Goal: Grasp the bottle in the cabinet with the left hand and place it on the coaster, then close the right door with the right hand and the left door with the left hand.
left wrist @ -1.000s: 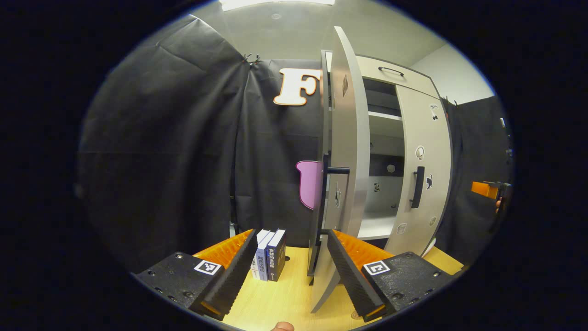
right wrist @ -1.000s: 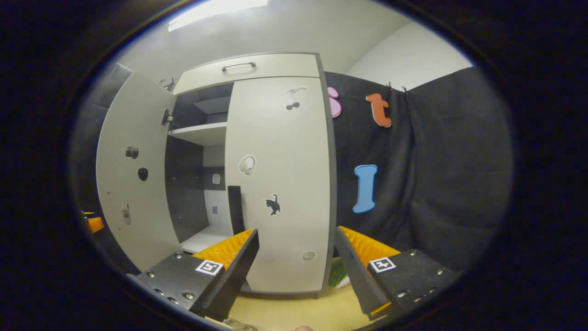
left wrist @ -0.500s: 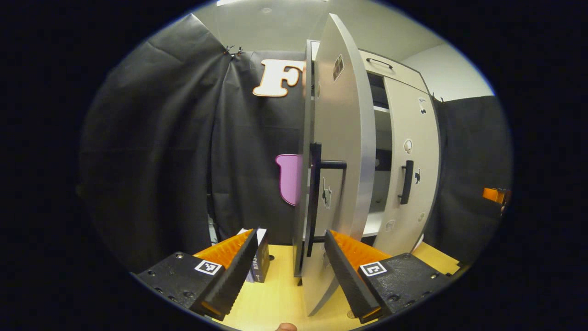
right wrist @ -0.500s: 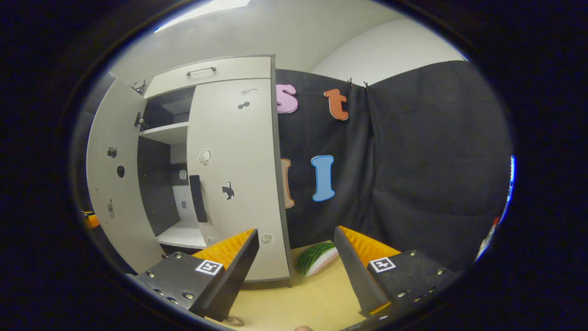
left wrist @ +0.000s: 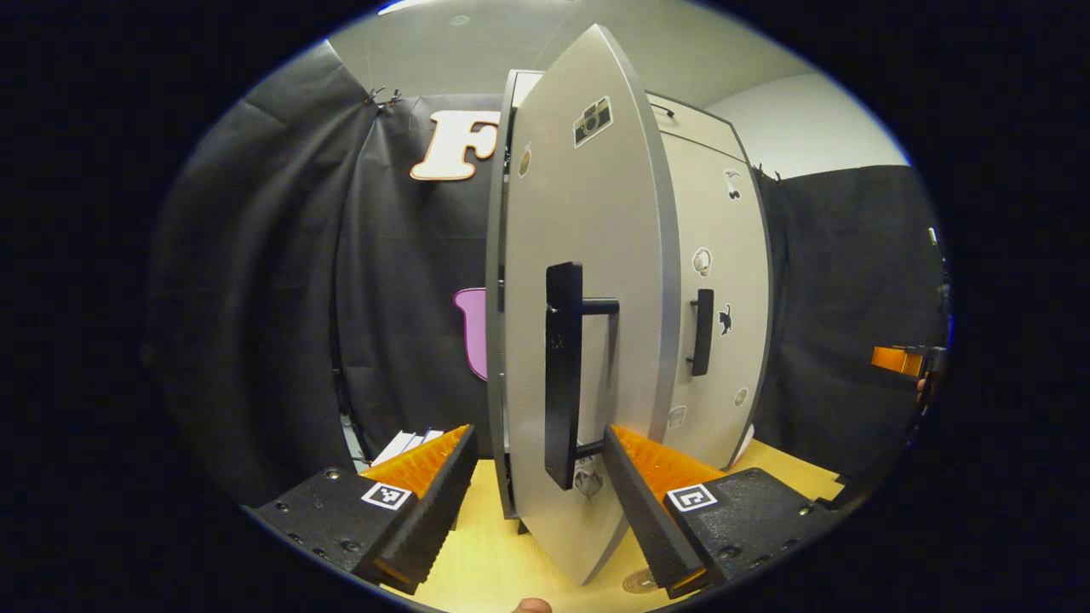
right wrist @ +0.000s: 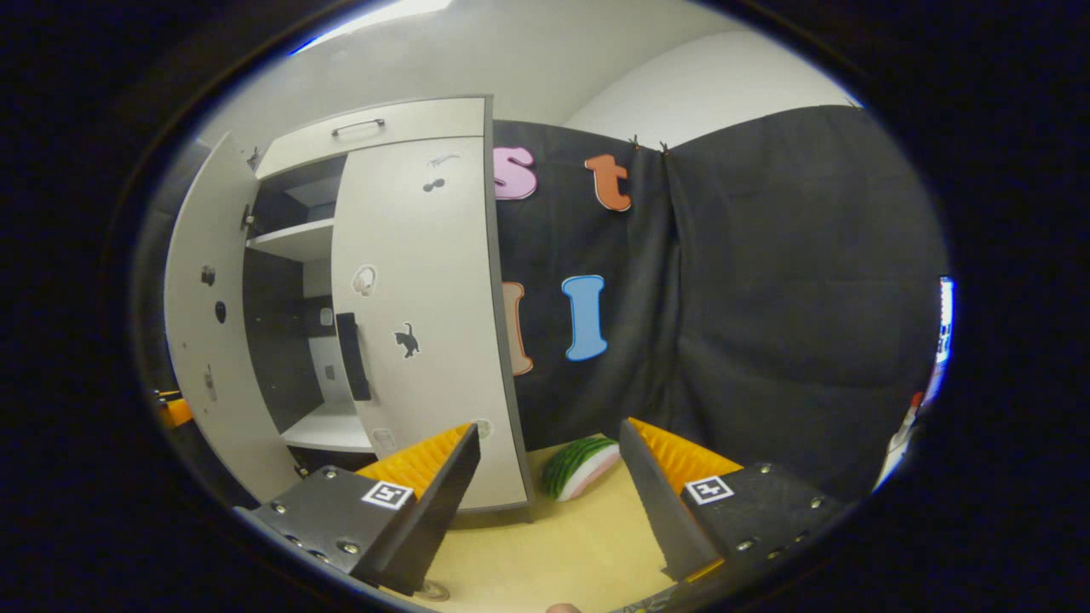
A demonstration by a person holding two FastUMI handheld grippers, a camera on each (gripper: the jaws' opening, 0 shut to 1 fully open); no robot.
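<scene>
Left gripper (left wrist: 536, 494) – jaws spread wide, holding nothing – faces the half-open left door (left wrist: 588, 281), its black handle (left wrist: 564, 375) just ahead. Right gripper (right wrist: 549, 494), equally open and empty, hovers over the bench (right wrist: 553, 545) beside the closed right door (right wrist: 417, 323)

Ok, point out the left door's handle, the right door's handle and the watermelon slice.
left door's handle (left wrist: 563, 373), left gripper view, on the black vertical bar.
right door's handle (right wrist: 352, 356), right gripper view, mid-bar.
watermelon slice (right wrist: 570, 466), right gripper view, on the green rind.

The cabinet's (right wrist: 409, 123) right door (right wrist: 421, 323) — pale grey, black handle — sits shut against the frame. The left door (left wrist: 588, 340) — same grey, camera sticker — stands ajar.
</scene>
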